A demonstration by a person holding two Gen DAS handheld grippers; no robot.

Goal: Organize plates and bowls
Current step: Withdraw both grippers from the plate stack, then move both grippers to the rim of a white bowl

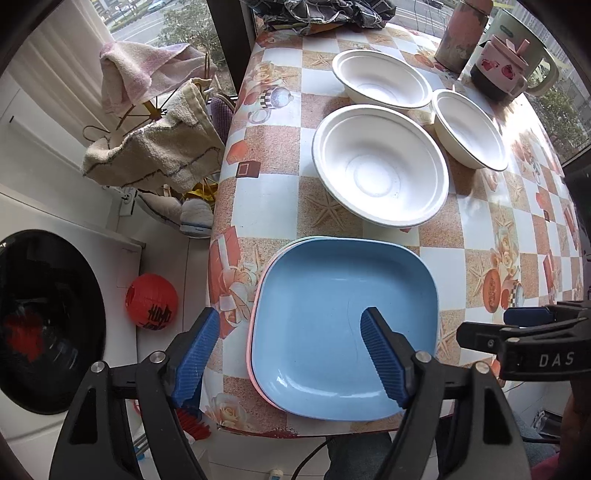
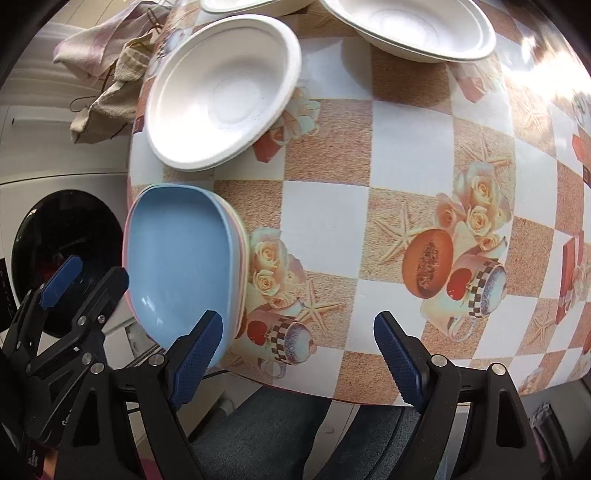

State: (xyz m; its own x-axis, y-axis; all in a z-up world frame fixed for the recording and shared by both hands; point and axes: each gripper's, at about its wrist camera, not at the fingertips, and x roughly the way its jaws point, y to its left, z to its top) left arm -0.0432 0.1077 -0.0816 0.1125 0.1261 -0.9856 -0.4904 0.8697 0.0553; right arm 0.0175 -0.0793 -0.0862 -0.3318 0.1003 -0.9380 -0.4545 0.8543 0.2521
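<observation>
Table (image 1: 273, 192) w/ checkered cloth, roses & starfish print. Stack of square plates at near-left corner, blue plate (image 1: 343, 325) on top, pink rim peeking out underneath on the left side. Stack overhangs near edge of table a bit, as far as I can tell.

Three white bowls further back. Nearest bowl (image 1: 380, 166) sits just beyond the plate stack, apart from it. Second bowl (image 1: 382, 79) behind that one, rims close; can't tell if touching. Third bowl (image 1: 471, 129) to the right, tilted, its rim near the other two.

Left gripper (image 1: 290, 350): claw wide, empty. One blue finger left of the plate stack, off the table edge; the other over the blue plate's middle. Can't tell if it touches.

Right gripper (image 2: 299, 350): claw also wide, holding nothing. Hovers at the near table edge, right of the plates. Its left finger overlaps the plate stack's (image 2: 177, 258) near corner in right view; contact unclear. Nearest bowl (image 2: 225, 92) shows upper left there.

Back right corner: tall tin (image 1: 461, 33), small pink lidded mug (image 1: 502, 66), pale kettle (image 1: 535, 48) behind. Left of table: washer (image 1: 51, 317), red lantern (image 1: 151, 301) on floor, towels (image 1: 155, 151) on a rack.
</observation>
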